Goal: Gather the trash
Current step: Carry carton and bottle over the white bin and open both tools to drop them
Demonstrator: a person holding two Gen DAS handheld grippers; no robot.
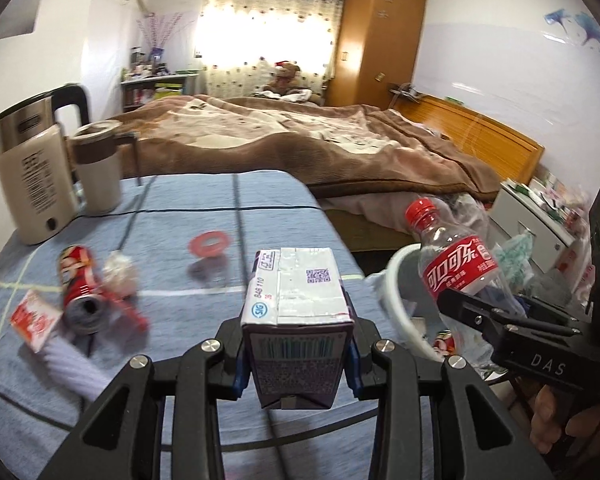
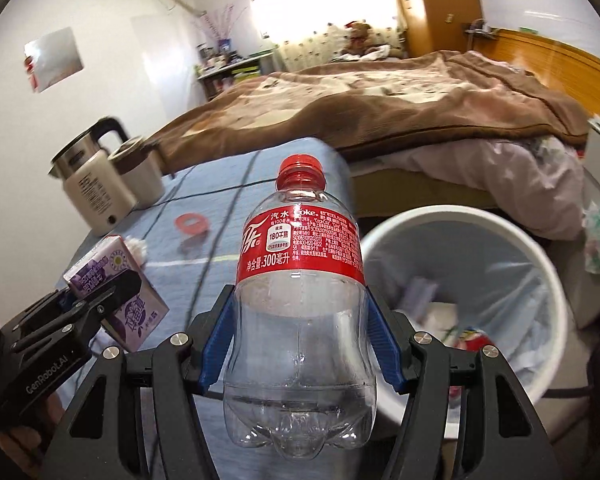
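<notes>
Beside the table, white bin (image 2: 512, 240) holding wrappers, right gripper (image 2: 300, 332) clamping empty bottle (image 2: 300, 280), left gripper (image 1: 296, 356) pinching carton (image 1: 296, 292)

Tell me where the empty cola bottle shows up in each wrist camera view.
Left wrist view: the cola bottle is at the right, tilted, held in the right tongs above the white bin.
Right wrist view: the bottle fills the centre, clamped between the blue pads.
Shared landmark: the kettle on the blue tablecloth.
</notes>
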